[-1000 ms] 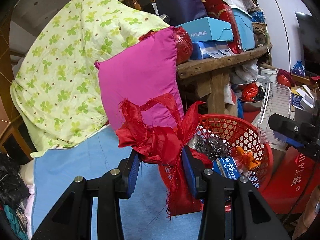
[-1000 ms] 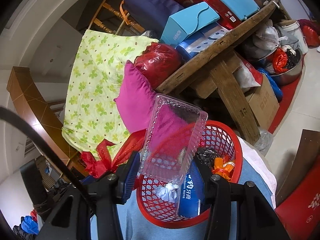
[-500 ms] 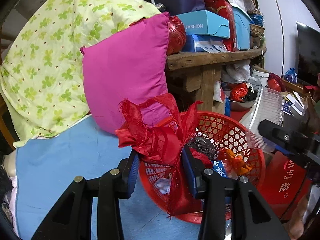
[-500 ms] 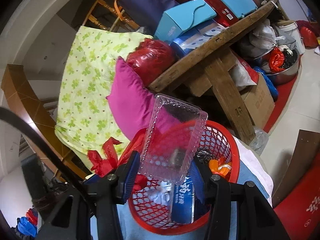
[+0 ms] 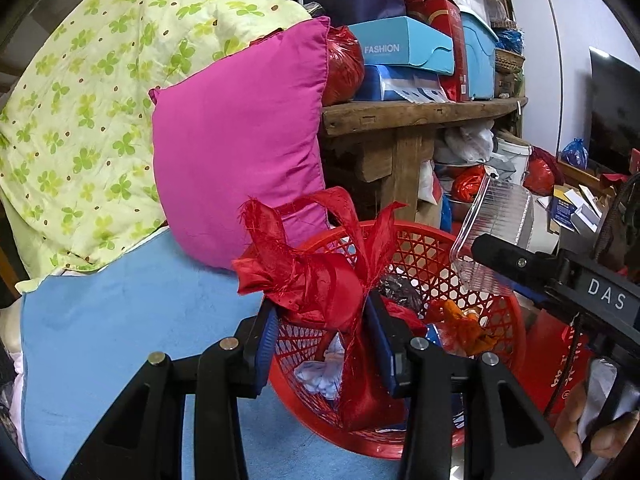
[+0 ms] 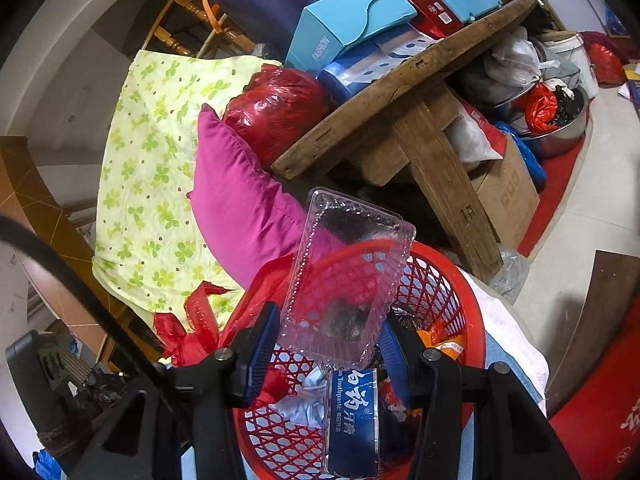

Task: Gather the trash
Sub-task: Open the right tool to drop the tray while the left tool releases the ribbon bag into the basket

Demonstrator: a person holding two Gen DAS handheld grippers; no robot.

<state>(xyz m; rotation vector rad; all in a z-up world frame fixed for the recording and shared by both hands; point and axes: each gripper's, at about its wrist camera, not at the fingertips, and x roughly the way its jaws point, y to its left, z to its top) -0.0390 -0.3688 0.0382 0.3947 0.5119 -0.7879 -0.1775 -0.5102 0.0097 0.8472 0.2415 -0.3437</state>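
Observation:
My left gripper (image 5: 324,336) is shut on a crumpled red ribbon bow (image 5: 312,268) and holds it over the near rim of a red mesh basket (image 5: 420,240). My right gripper (image 6: 328,348) is shut on a clear plastic tray (image 6: 348,272), tilted upright above the same basket (image 6: 460,292). The tray also shows in the left wrist view (image 5: 496,220), and the bow in the right wrist view (image 6: 188,328). The basket holds a blue toothpaste box (image 6: 352,412), orange wrapper (image 5: 460,320), white crumpled paper (image 5: 320,372) and dark foil.
The basket rests on a blue cloth (image 5: 120,320). A magenta pillow (image 5: 240,140) and a green-patterned quilt (image 5: 80,100) lie behind it. A wooden table (image 5: 420,116) piled with boxes stands at the back, with bowls and bags beneath.
Both grippers have moved closer over the basket. The bow now hangs above the basket's near rim and the tray has dropped lower toward the basket.

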